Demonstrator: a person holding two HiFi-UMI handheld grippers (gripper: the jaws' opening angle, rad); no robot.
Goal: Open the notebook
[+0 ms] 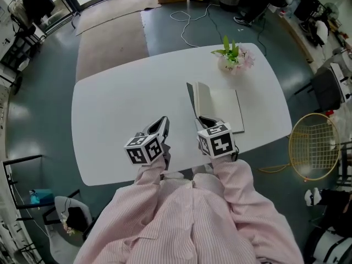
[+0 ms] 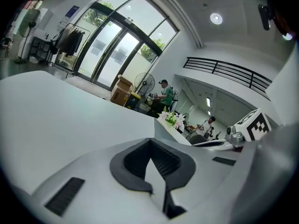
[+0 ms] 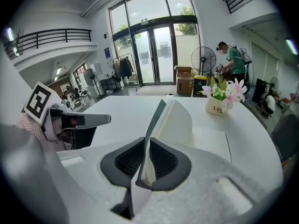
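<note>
The right gripper (image 3: 146,158) pinches the raised cover (image 3: 156,118) of the notebook (image 1: 223,109); the left gripper (image 2: 150,141), at its nine o'clock, is pressed together, empty.

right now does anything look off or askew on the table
Nothing spilled or damaged. The only odd thing is the notebook: its cover stands upright, pinched in the right gripper. The flower pot stands upright.
</note>
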